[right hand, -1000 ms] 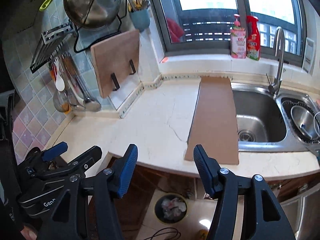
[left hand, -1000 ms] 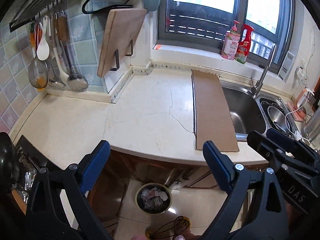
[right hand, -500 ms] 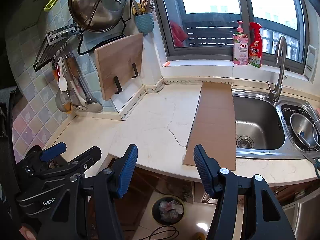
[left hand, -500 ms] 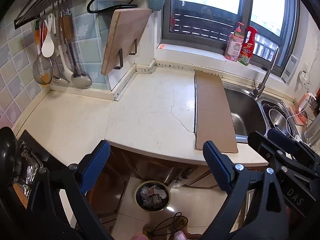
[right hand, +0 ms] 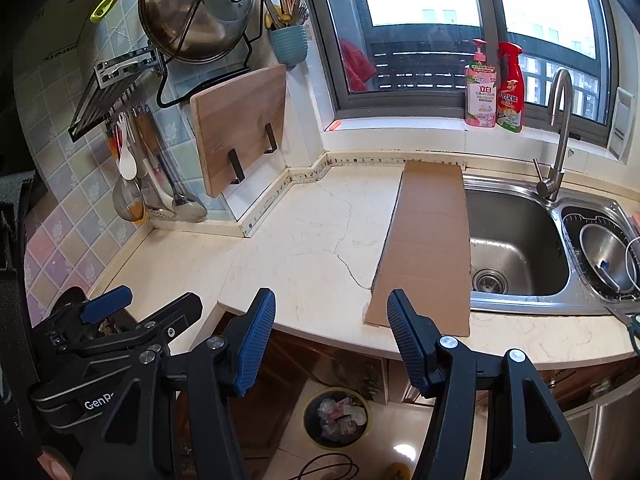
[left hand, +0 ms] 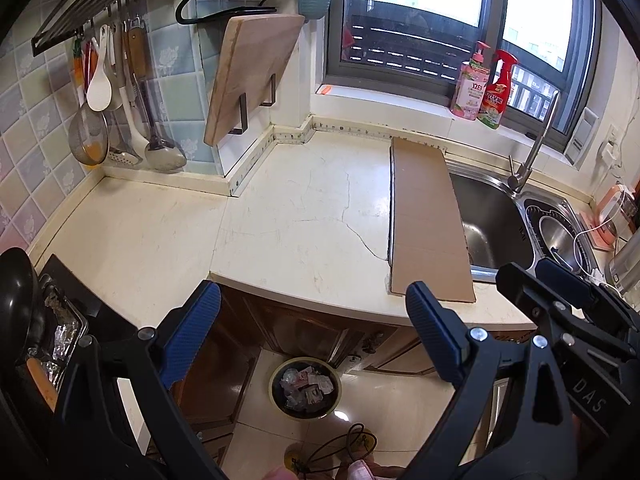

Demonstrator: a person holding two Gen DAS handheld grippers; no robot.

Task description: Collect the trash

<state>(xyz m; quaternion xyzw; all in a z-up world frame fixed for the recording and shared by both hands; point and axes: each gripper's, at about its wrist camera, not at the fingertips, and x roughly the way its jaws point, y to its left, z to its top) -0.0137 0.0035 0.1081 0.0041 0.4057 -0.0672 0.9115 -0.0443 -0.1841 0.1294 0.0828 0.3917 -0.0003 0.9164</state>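
Left gripper: jaws open, empty, lower centre of frame. Right gripper: jaws open, empty.
Bench: carries only a cardboard sheet, centre right, overlapping the sink.
Trash bin: on the floor, bottom centre, already holding wrappers.
Change: view has drawn back slightly over the past second; jaws unchanged. Collection looks finished.

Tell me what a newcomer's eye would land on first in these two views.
Probably the long cardboard sheet lying flat on the pale counter, its right edge overhanging the steel sink. Next, the bin on the floor below the counter edge, holding crumpled trash. Both the left gripper and right gripper hang open and empty in front.
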